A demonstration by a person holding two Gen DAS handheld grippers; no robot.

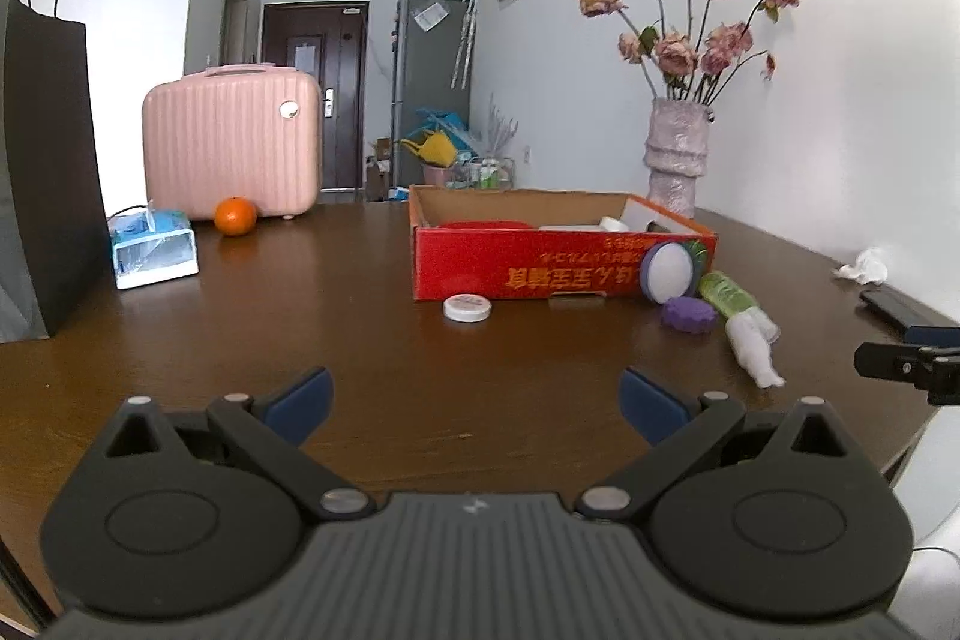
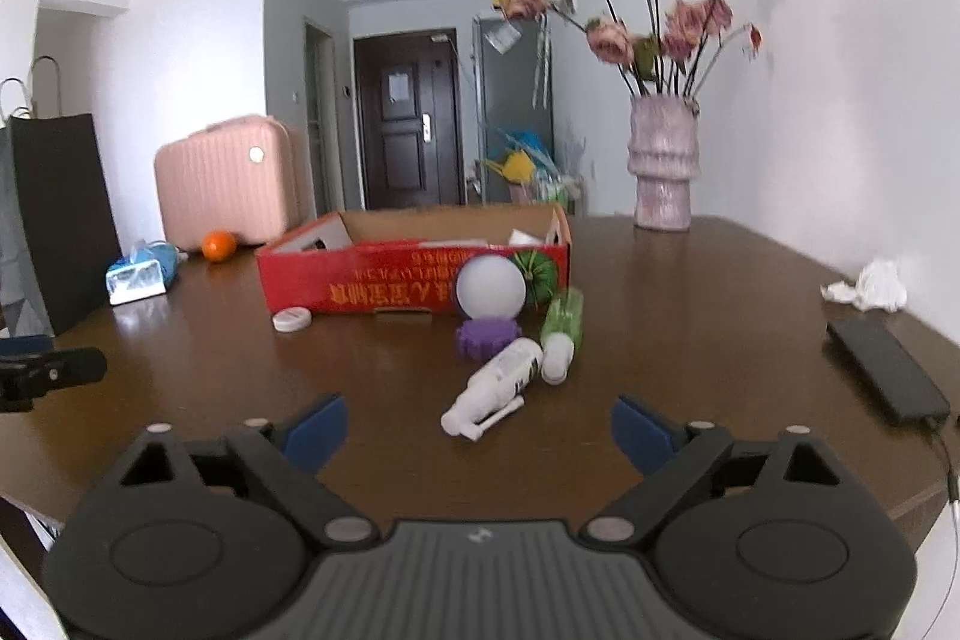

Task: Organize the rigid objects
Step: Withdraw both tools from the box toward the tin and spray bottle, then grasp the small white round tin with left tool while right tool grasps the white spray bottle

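A red cardboard box point(image 1: 558, 268) point(image 2: 384, 280) stands on the brown table and holds several items. In front of it lie a small white round tin point(image 1: 467, 308) point(image 2: 292, 320), a round white-faced disc point(image 1: 670, 271) point(image 2: 491, 287) leaning on the box, a purple gear-shaped piece point(image 1: 688, 313) point(image 2: 487, 336), a green bottle point(image 1: 727, 293) point(image 2: 563, 323) and a white spray bottle point(image 1: 753, 349) point(image 2: 498, 385). My left gripper point(image 1: 476, 400) is open and empty, well short of the tin. My right gripper point(image 2: 478, 427) is open and empty, just short of the spray bottle.
An orange point(image 1: 236, 215) point(image 2: 218, 245), a tissue pack point(image 1: 155, 250) point(image 2: 137, 277), a black paper bag point(image 1: 45, 172) and a pink suitcase point(image 1: 231, 142) are at the left. A vase of dried flowers point(image 2: 663, 172), crumpled paper point(image 2: 870, 287) and a black phone point(image 2: 887, 370) are at the right.
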